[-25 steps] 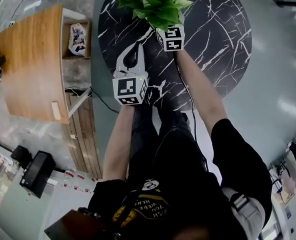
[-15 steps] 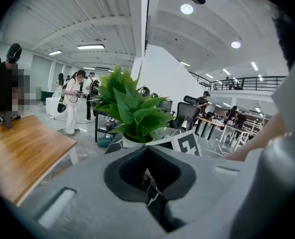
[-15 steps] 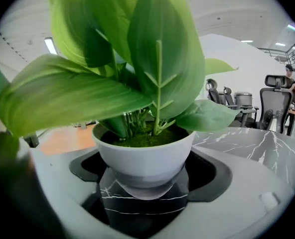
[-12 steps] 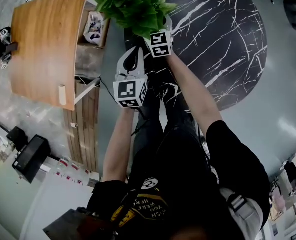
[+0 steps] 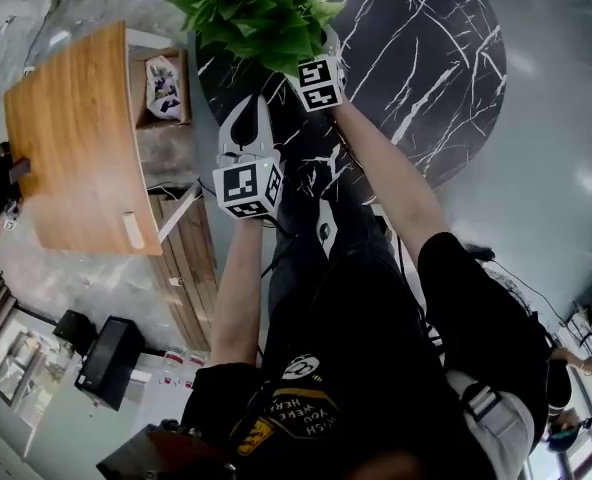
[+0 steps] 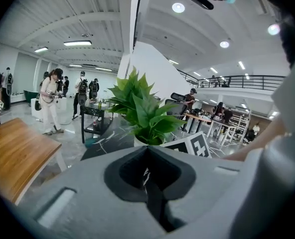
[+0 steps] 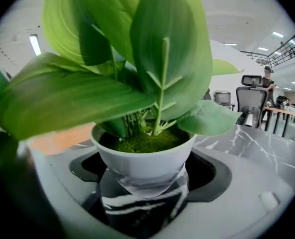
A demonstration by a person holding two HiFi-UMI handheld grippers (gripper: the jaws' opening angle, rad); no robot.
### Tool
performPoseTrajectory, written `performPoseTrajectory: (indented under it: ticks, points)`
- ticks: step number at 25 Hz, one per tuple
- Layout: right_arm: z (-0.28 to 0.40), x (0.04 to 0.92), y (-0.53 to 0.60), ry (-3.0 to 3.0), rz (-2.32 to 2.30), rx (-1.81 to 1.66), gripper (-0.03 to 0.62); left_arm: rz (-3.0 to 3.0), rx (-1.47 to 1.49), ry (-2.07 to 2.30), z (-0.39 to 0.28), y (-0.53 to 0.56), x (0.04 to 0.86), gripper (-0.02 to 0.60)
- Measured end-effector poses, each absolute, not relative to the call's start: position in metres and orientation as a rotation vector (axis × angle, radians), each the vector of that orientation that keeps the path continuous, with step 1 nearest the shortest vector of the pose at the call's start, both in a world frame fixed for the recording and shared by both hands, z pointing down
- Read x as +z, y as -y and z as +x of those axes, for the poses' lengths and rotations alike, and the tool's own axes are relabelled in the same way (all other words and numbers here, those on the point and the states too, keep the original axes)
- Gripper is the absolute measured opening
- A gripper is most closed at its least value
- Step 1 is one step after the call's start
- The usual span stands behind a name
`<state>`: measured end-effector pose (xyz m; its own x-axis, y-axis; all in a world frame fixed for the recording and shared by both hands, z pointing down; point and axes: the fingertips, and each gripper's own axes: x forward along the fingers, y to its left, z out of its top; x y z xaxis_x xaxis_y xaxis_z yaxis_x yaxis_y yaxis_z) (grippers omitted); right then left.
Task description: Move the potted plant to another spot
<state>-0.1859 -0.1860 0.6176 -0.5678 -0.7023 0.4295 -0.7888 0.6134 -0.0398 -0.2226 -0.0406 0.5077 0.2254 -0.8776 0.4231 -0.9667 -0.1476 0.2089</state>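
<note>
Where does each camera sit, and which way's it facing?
Head view: on the person's head, facing steeply down at the black table; shows both forearms, torso, left tongs, right tongs.
Left gripper view: on the left tongs, facing along their shut jaws toward the potted plant.
Right gripper view: on the right tongs, facing the white pot clamped in them.
Shared: all three show the potted plant.

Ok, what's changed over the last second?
The right gripper has carried the potted plant left, toward the edge of the marble table nearest the wooden table. Unchanged: its tongs stay clamped on the pot; the left gripper stays shut and empty alongside.
</note>
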Motion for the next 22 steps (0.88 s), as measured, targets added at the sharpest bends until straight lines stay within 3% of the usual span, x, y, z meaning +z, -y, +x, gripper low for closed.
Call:
performPoseTrajectory:
  ticks: [17, 22]
  points:
    - [0.228, 0.629, 0.159, 2.008, 1.903, 0.5, 0.492, 2.34, 0.343, 1.331, -0.057, 0.069, 0.518, 0.005]
    - [0.294, 0.628, 0.141, 1.941, 1.999, 0.52, 0.494, 2.371, 0.372, 1.265, -0.029, 0.068, 0.522, 0.005]
